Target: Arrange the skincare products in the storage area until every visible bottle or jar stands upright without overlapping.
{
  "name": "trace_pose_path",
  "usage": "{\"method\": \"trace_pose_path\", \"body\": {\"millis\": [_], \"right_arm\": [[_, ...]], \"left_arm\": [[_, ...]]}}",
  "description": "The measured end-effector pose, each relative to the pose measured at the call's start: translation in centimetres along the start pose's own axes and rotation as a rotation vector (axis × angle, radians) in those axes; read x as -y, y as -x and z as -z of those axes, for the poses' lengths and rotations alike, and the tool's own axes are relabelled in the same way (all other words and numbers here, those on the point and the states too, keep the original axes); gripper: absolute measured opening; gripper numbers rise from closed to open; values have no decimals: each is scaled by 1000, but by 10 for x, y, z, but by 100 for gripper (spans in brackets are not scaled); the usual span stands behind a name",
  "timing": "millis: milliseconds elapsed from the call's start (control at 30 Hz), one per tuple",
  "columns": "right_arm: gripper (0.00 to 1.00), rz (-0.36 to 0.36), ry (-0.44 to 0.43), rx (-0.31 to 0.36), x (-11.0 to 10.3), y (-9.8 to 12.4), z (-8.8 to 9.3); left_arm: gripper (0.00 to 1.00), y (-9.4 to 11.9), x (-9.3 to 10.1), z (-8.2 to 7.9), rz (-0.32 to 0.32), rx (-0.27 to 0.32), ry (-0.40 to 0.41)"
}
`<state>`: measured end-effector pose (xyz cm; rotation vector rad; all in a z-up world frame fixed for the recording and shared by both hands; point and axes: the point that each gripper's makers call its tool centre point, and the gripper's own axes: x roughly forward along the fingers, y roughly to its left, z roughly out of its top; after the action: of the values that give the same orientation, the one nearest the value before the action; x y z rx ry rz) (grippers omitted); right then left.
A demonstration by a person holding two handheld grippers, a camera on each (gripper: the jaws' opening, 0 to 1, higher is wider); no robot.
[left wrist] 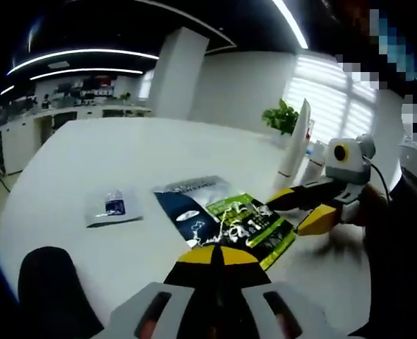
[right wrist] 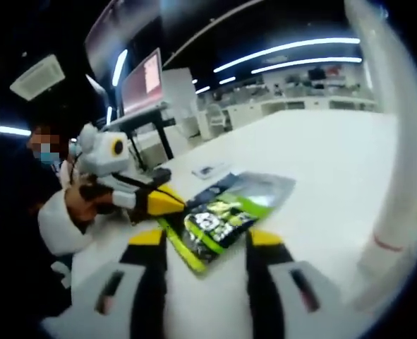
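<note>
Fingers of the left gripper (left wrist: 217, 256), yellow-tipped, meet at their tips with nothing between them, just short of the near edge of a green sachet (left wrist: 254, 226). Fingers of the right gripper (right wrist: 206, 238) stand apart, astride the near end of the same green sachet (right wrist: 219, 222), without touching it. The green sachet lies flat on the white tabletop (left wrist: 123, 155), overlapping a dark blue sachet (left wrist: 187, 212). A silver sachet (left wrist: 192, 185) lies partly under the blue one at its far edge. A small silver packet (left wrist: 113, 206) lies apart from the stack. A tall white tube (left wrist: 295, 141) stands upright at the far edge, near a plant (left wrist: 281, 116). In the right gripper view the tube (right wrist: 399, 162) rises close at the side, and a monitor (right wrist: 142, 82) stands beyond the tabletop (right wrist: 321, 155).
</note>
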<state>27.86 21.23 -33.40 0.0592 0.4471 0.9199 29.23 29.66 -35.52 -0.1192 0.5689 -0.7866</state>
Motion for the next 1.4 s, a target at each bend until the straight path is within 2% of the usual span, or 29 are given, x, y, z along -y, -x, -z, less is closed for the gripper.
{"method": "trace_pose_path", "body": {"millis": [133,300,600,867,1000,1200,1400], "right_arm": [[34,6,-21,32,1,1,-4],[21,-19,-48,17,0,-2,0],[14,-16,-45,3,1,-4,4],[7,-16,-49,25,-1,1,4],[5,-14,-47,44,-1,2,2],[0,24,-50,96,5,8,-5],[0,30,-58,126,4,11,-10]], "left_arm": [[0,-1,1,0,8,3,12],[0,-2,2,-1,16,5,24],[0,-3,3,-2,12,6,24],[0,-4,4,-2,14,20,48],[2,-4,6,-2,14,25,34],[8,-4,15,-4,50,44,15],[21,-4,15,-8,39,64,19]]}}
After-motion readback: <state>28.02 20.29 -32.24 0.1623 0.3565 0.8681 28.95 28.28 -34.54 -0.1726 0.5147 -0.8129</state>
